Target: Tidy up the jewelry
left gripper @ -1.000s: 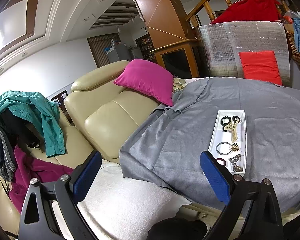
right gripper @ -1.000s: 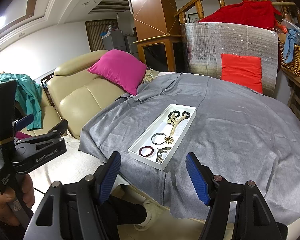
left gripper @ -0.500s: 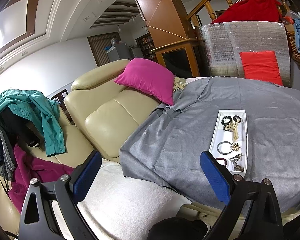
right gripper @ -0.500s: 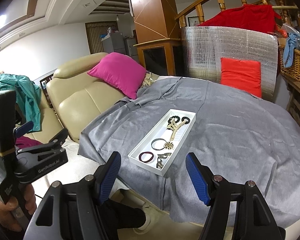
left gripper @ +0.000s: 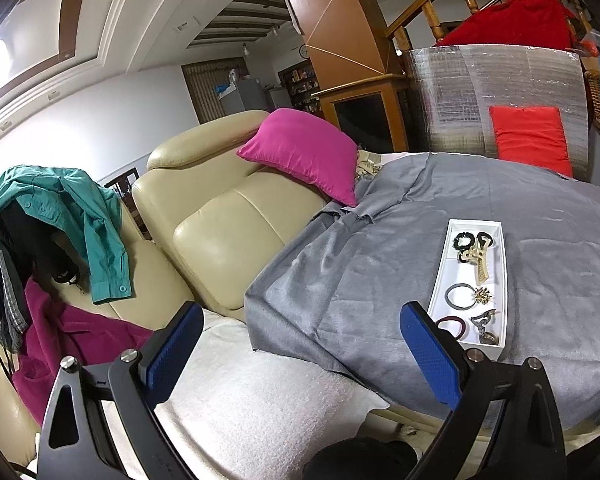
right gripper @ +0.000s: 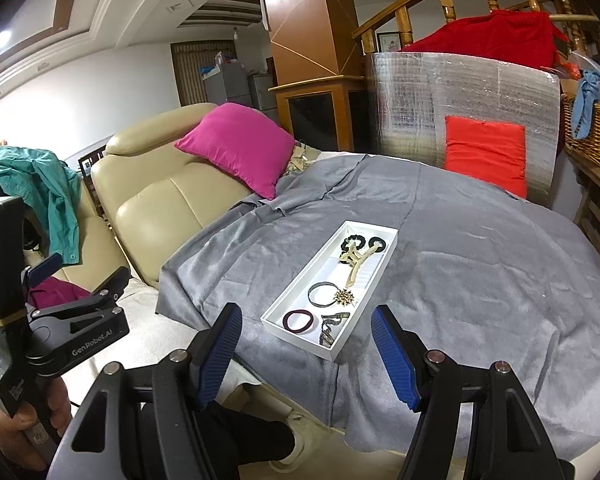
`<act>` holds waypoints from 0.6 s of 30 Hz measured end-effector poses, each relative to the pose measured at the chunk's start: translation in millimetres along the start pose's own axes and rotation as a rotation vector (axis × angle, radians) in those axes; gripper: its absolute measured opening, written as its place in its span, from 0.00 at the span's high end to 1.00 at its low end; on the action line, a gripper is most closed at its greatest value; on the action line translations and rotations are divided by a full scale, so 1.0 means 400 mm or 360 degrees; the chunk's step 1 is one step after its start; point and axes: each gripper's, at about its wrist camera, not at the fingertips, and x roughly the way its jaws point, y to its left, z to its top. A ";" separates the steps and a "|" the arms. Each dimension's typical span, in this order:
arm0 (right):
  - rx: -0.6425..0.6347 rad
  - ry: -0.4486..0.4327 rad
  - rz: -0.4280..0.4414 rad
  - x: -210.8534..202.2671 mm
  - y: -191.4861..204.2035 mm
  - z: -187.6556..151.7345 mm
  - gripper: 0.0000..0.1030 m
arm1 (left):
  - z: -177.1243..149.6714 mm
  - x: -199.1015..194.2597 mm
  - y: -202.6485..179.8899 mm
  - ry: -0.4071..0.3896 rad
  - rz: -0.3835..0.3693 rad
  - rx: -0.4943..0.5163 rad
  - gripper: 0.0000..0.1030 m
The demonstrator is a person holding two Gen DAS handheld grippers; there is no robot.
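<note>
A long white tray (right gripper: 374, 278) lies on the grey cloth of a round table; it also shows in the left wrist view (left gripper: 440, 280). In it are black hair ties (right gripper: 354, 241), a beige claw clip (right gripper: 356, 266), a grey tie with a gold ornament (right gripper: 332, 295), a dark red ring (right gripper: 298, 320) and a silvery piece (right gripper: 330, 328). My right gripper (right gripper: 306, 356) is open and empty, short of the tray's near end. My left gripper (left gripper: 304, 354) is open and empty, left of the tray and over the sofa seat.
A cream leather sofa (left gripper: 228, 232) with a pink cushion (left gripper: 304, 152) stands left of the table (right gripper: 480, 280). Clothes (left gripper: 68, 208) hang over its arm. A foil board with a red cushion (right gripper: 484, 152) stands behind, and a wicker basket (right gripper: 592, 136) at right.
The right gripper has pulled back slightly and shifted, so the tray sits a little farther off. The left gripper has hardly moved. Both stay open.
</note>
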 end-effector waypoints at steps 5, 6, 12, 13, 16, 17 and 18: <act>-0.0005 -0.0002 -0.0009 0.011 0.015 0.011 0.31 | -0.003 0.014 0.014 0.0010 -0.0002 -0.0015 0.04; -0.0006 -0.0003 -0.0012 0.014 0.019 0.013 0.31 | -0.004 0.018 0.017 0.0012 -0.0002 -0.0020 0.04; -0.0016 0.0026 -0.0020 0.044 0.037 0.020 0.31 | -0.011 0.042 0.038 0.0034 0.0002 -0.0042 0.04; -0.0015 0.0030 -0.0018 0.048 0.039 0.020 0.31 | -0.012 0.048 0.042 0.0041 0.0003 -0.0046 0.04; -0.0032 0.0052 -0.0012 0.068 0.048 0.023 0.31 | -0.013 0.063 0.047 0.0058 0.0012 -0.0054 0.04; -0.0037 0.0059 -0.0007 0.076 0.050 0.025 0.31 | -0.013 0.069 0.049 0.0064 0.0015 -0.0057 0.04; -0.0038 0.0061 -0.0005 0.081 0.050 0.026 0.31 | -0.013 0.074 0.050 0.0071 0.0017 -0.0058 0.04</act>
